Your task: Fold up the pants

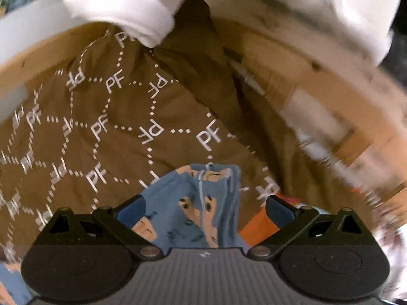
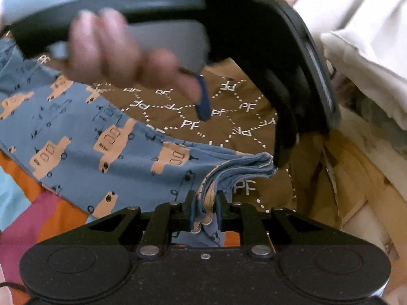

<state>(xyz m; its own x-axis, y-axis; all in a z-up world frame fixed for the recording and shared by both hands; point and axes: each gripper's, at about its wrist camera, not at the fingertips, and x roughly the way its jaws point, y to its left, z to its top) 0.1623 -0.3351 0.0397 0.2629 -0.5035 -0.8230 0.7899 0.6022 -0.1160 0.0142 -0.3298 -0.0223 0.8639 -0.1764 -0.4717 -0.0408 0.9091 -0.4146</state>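
Pants (image 2: 84,150) of blue cloth printed with tan trucks lie over a brown spread (image 2: 229,106) lettered "PF" in dotted white hexagons. At six o'clock the right gripper (image 2: 206,209) pinches their bunched edge tight. The left gripper (image 1: 206,209) gapes wide, pants fabric between its fingers, ungripped.

You've got a brown PF-print bag (image 1: 106,106) spread under everything, white cloth (image 1: 122,10) draped over its far edge, cardboard box (image 1: 313,86) to the right. Orange/pink/light-blue sheet (image 2: 38,213) at lower left, cream fabric (image 2: 361,25) upper right
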